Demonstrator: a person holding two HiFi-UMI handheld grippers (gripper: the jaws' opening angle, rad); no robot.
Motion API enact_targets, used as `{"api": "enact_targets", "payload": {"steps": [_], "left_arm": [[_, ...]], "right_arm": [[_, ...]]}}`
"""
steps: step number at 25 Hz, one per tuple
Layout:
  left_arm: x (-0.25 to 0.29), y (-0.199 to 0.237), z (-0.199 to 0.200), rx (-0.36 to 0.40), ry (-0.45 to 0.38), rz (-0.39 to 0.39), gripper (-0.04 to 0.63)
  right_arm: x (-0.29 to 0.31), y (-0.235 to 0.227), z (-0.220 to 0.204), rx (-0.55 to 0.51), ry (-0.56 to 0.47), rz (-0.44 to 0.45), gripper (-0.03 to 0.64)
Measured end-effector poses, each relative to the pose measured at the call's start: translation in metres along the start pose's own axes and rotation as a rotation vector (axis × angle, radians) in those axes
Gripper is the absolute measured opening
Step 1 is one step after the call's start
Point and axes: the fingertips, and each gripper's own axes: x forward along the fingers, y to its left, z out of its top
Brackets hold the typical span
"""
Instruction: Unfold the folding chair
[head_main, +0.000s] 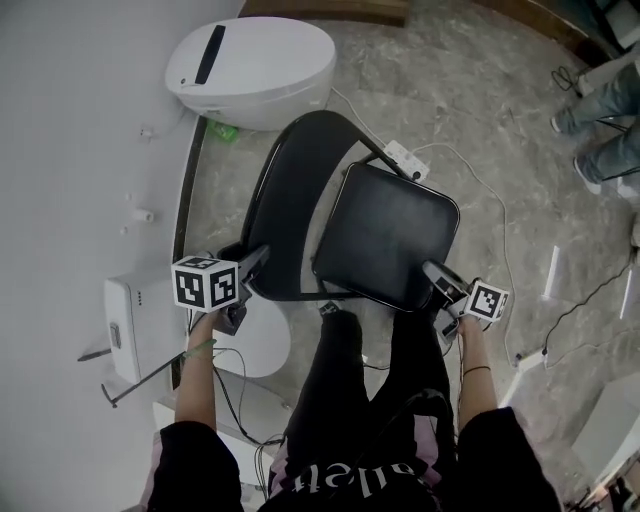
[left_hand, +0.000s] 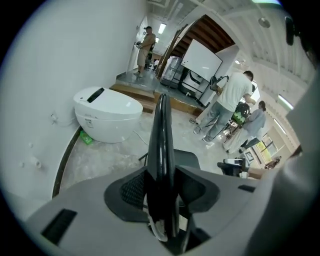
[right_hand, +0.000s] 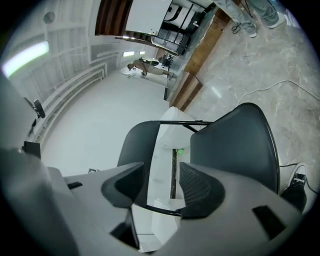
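The black folding chair stands in front of me in the head view, its padded seat (head_main: 385, 235) tilted and its curved backrest (head_main: 290, 190) to the left. My left gripper (head_main: 255, 262) is shut on the near edge of the backrest (left_hand: 161, 145), which fills the gap between the pads in the left gripper view. My right gripper (head_main: 437, 275) hovers at the seat's near right corner. Its jaws (right_hand: 162, 187) stand open with nothing between the pads. Beyond them I see the seat (right_hand: 235, 145), the backrest (right_hand: 137, 142) and a thin black frame tube (right_hand: 160, 210).
A white toilet-shaped unit (head_main: 250, 70) sits by the wall behind the chair. A power strip (head_main: 405, 157) and cables lie on the stone floor to the right. A white box (head_main: 135, 315) hangs on the left wall. Other people's legs (head_main: 600, 120) are at top right.
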Motion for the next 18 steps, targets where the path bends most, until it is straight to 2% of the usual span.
{"api": "enact_targets", "payload": {"steps": [6, 12, 18], "left_arm": [[-0.033, 0.001, -0.01, -0.079, -0.077, 0.006, 0.164], [-0.064, -0.014, -0.019, -0.026, -0.096, 0.019, 0.161], [-0.102, -0.064, -0.019, -0.078, -0.22, -0.07, 0.146]], "right_arm": [[-0.015, 0.059, -0.038, -0.02, -0.045, -0.032, 0.219], [-0.027, 0.114, -0.067, -0.039, -0.117, -0.043, 0.219], [-0.053, 0.148, -0.087, -0.118, -0.093, -0.111, 0.218]]}}
